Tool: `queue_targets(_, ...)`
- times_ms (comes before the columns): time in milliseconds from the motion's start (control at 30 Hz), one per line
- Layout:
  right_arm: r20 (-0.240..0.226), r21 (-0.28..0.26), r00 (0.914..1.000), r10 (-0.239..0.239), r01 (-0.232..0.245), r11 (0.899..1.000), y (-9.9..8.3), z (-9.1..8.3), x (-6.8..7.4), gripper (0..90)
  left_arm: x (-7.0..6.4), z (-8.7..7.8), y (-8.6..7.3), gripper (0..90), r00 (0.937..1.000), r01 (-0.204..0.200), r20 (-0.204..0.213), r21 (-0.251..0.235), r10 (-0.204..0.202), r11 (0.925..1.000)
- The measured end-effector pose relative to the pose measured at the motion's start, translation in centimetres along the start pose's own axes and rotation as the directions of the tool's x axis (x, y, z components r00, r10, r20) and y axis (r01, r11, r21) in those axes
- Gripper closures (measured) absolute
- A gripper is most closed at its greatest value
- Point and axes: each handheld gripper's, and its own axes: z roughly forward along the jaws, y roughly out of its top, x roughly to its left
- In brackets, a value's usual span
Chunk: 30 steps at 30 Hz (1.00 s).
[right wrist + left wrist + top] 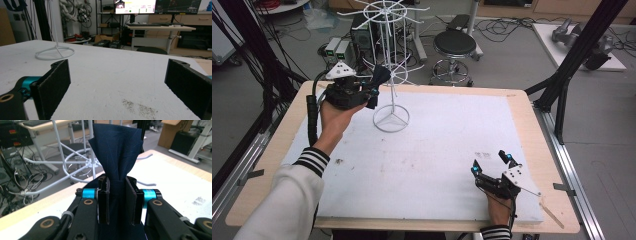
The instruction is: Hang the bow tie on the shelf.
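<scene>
At ten o'clock on the white foam surface point(437, 150), the left tongs point(117, 200) pinch a dark navy cloth point(116, 150) beside the white wire hanging rack point(389, 65). Soft, light and limp, it looks best gripped bunched. The right tongs point(492, 162) rest wide open, empty, at five o'clock.

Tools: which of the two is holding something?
The left tool, up by the white wire rack, is pinching a dark blue cloth. The right tool sits open on the table with nothing between its jaws.
</scene>
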Motion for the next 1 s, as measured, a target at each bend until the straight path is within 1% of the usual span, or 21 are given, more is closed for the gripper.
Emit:
queue_targets(167,-0.001,0.000,1.0000,-0.001,0.001,1.000,0.0,0.0,0.0,5.4,-0.1,0.3,-0.2,73.9,0.9999,0.007,0.010,0.011,-0.007,0.9999)
queue_targets(267,-0.002,0.000,1.0000,-0.001,0.001,1.000,0.0,0.0,0.0,5.5,-0.1,0.3,-0.2,72.0,0.9996,0.015,0.025,0.008,-0.015,0.9998)
queue_targets(300,-0.003,0.002,1.0000,0.002,-0.002,1.000,0.0,0.0,0.0,5.4,-0.1,0.3,-0.2,64.6,0.9994,0.021,0.029,0.008,-0.021,0.9998)
queue_targets(333,-0.003,0.002,1.0000,0.002,-0.002,1.000,0.0,0.0,0.0,5.4,0.0,0.3,-0.2,64.6,0.9990,0.027,0.036,0.006,-0.027,0.9996)
queue_targets(400,-0.002,-0.002,1.0000,0.002,-0.002,1.000,0.0,-0.1,0.1,5.5,0.2,0.3,-0.1,56.1,0.9974,0.039,0.059,0.018,-0.040,0.9991)
queue_targets(467,0.002,-0.008,1.0000,0.007,-0.007,1.000,0.0,-0.1,0.0,5.5,0.3,0.2,0.1,49.1,0.9969,0.032,0.072,0.018,-0.033,0.9993)
queue_targets(533,-0.001,-0.009,0.9999,0.010,-0.010,1.000,0.0,-0.1,0.0,5.4,0.5,0.1,0.3,41.1,0.9969,0.029,0.073,0.010,-0.030,0.9995)
queue_targets(633,0.000,-0.010,1.0000,0.004,-0.004,1.000,0.0,-0.1,0.0,5.5,0.8,-0.3,0.4,31.9,0.9972,0.025,0.070,-0.015,-0.024,0.9996)
queue_targets(700,0.000,-0.013,1.0000,0.002,-0.002,1.000,0.0,-0.1,0.0,5.5,0.8,-0.6,0.4,27.2,0.9979,0.006,0.065,-0.033,-0.004,0.9994)
queue_targets(733,0.000,-0.014,1.0000,0.000,0.000,1.000,0.0,-0.1,0.0,5.4,0.7,-0.8,0.3,26.4,0.9976,-0.001,0.068,-0.053,0.005,0.9986)
queue_targets(800,0.000,-0.014,1.0000,0.000,0.000,1.000,0.0,-0.1,0.0,5.5,0.7,-1.3,0.2,22.1,0.9972,-0.016,0.071,-0.084,0.022,0.9963)
queue_targets(833,0.000,-0.014,1.0000,0.000,0.000,1.000,0.0,-0.1,0.0,5.4,0.6,-1.7,0.1,21.9,0.9965,-0.035,0.071,-0.108,0.043,0.9935)
queue_targets(867,-0.003,-0.010,1.0000,0.005,-0.006,1.000,0.0,-0.1,0.0,5.4,0.6,-1.9,0.0,21.9,0.9962,-0.043,0.070,-0.124,0.052,0.9914)
queue_targets(900,-0.002,-0.008,1.0000,0.004,-0.004,1.000,0.0,-0.1,0.0,5.5,0.6,-2.2,-0.2,21.9,0.9957,-0.044,0.074,-0.143,0.055,0.9887)
queue_targets(933,-0.004,-0.008,1.0000,-0.003,0.003,1.000,0.0,-0.1,0.0,5.5,0.6,-2.5,-0.5,21.8,0.9954,-0.036,0.082,-0.163,0.050,0.9859)
queue_targets(967,-0.003,-0.007,1.0000,-0.005,0.005,1.000,0.0,-0.1,0.0,5.4,0.6,-2.8,-0.9,21.7,0.9954,-0.033,0.083,-0.182,0.048,0.9828)
queue_targets(1000,-0.005,-0.002,1.0000,0.000,0.000,1.000,0.0,-0.1,0.1,5.4,0.7,-3.2,-1.3,21.6,0.9954,-0.037,0.079,-0.194,0.054,0.9804)
